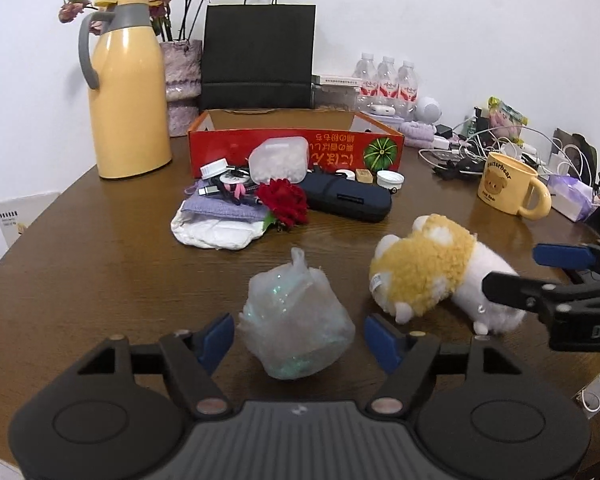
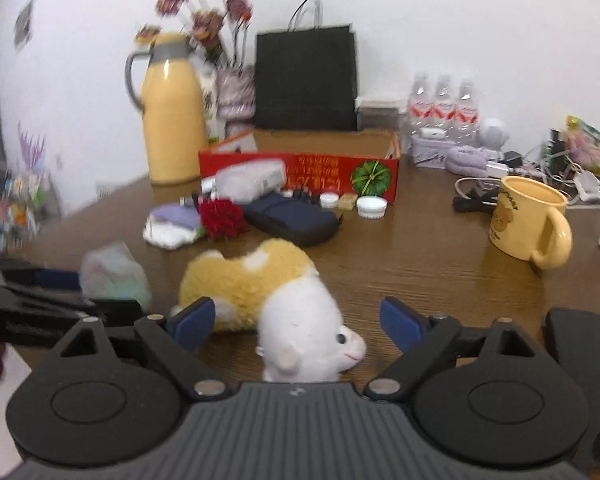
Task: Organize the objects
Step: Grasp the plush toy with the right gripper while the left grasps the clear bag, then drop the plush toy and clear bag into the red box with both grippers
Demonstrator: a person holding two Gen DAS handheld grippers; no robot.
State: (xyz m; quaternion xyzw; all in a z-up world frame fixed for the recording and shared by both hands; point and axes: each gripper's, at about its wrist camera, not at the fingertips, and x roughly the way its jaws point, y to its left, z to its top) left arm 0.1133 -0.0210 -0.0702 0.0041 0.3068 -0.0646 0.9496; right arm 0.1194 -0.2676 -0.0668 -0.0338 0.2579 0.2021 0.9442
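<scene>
A crumpled clear plastic bag (image 1: 298,320) with greenish contents lies on the brown table between the fingers of my open left gripper (image 1: 299,340), which touches neither side. A yellow-and-white plush toy (image 2: 276,304) lies on its side between the fingers of my open right gripper (image 2: 298,320); its white head is close to the camera. The plush (image 1: 432,276) also shows in the left wrist view, with the right gripper (image 1: 540,272) around its white end. The bag (image 2: 114,276) shows blurred in the right wrist view.
A red open cardboard box (image 1: 296,144) stands at mid-table with a pile before it: red flower (image 1: 284,200), dark pouch (image 1: 348,198), white cloth (image 1: 216,232), clear tub (image 1: 278,160). A yellow thermos (image 1: 126,92), black paper bag (image 1: 258,56), yellow mug (image 1: 508,188), bottles and cables stand around.
</scene>
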